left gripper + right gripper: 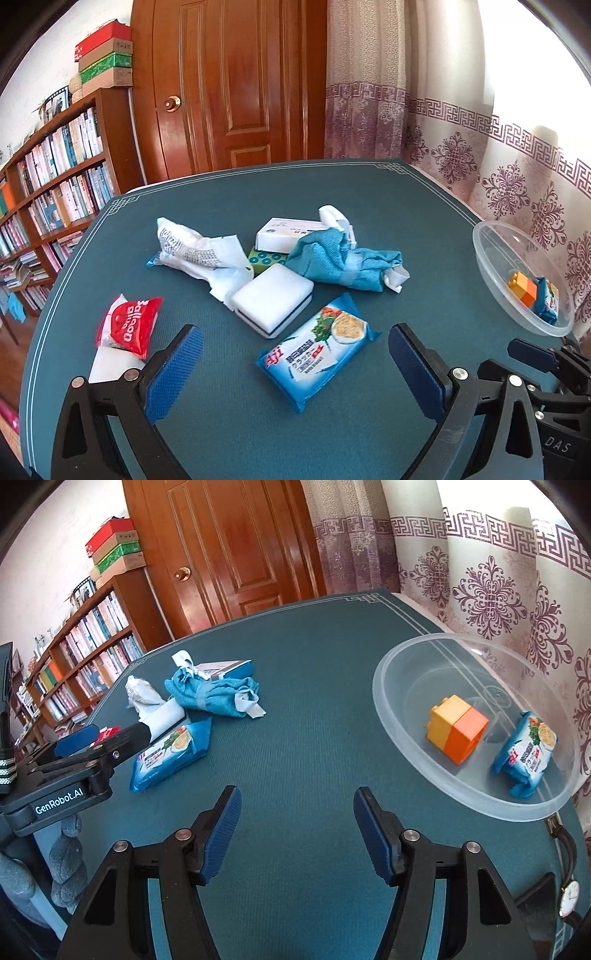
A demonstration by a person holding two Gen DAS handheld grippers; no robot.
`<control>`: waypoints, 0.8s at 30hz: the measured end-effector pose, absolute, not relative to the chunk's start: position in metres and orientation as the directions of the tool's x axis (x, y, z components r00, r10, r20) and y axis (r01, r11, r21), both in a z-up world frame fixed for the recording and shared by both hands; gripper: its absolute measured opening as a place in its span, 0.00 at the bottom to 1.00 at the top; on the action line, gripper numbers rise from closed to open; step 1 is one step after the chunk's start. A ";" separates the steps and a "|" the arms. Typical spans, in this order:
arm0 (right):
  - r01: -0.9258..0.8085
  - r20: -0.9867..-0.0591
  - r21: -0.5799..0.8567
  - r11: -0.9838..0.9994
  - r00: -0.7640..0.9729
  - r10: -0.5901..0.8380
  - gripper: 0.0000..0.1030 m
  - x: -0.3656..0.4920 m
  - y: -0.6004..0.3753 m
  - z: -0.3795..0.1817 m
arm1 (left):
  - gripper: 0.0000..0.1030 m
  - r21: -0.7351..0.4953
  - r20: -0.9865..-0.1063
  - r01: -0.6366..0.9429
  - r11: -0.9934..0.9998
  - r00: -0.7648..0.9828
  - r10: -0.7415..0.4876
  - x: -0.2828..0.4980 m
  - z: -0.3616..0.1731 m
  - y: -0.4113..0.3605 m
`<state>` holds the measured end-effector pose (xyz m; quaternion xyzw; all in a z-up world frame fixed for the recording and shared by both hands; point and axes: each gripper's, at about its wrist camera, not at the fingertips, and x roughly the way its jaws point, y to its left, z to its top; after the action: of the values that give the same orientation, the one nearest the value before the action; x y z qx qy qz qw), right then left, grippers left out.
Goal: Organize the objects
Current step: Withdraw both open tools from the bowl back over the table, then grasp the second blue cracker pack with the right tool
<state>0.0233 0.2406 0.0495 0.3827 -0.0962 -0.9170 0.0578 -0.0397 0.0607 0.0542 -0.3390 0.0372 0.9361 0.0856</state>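
Left gripper [295, 363] wide open, empty, lined up over cracker pack [317, 356]; right gripper [295, 830] half-open, empty. Next: descend, clamp, carry to bowl [413, 664].

both hand-held grippers [295, 363] [295, 830] agape, empty

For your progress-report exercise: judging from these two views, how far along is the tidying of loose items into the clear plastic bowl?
Done: the clear plastic bowl holds a yellow-and-orange toy block and one blue cracker packet.
In hand: nothing; both the left gripper and right gripper are open and empty.
Left on the green table mat: a second blue cracker packet, white sponge, teal cloth, red balloon packet.
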 end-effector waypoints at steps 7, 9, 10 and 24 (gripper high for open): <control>0.109 -0.716 0.245 -0.963 -0.649 -0.256 0.63 0.017 0.211 0.041 | 0.99 -0.003 -0.642 -0.094 -0.996 -0.763 0.074 -0.040 0.051 0.028; 0.122 -0.723 0.272 -0.955 -0.629 -0.286 0.64 0.012 0.206 0.039 | 0.99 -0.007 -0.639 -0.069 -0.998 -0.767 0.057 -0.039 0.052 0.020; 0.126 -0.725 0.285 -0.950 -0.620 -0.300 0.64 0.009 0.203 0.038 | 0.99 -0.005 -0.636 -0.053 -0.999 -0.770 0.044 -0.039 0.052 0.016; 0.176 -0.730 0.363 -0.915 -0.556 -0.397 0.67 -0.030 0.158 0.032 | 0.99 0.015 -0.622 0.109 -0.994 -0.777 -0.095 -0.050 0.049 -0.018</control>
<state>-0.0305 0.1581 0.0322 0.4418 -0.1248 -0.8731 0.1641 -0.0498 -0.0183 0.0492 -0.3295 -0.0109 0.9425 -0.0541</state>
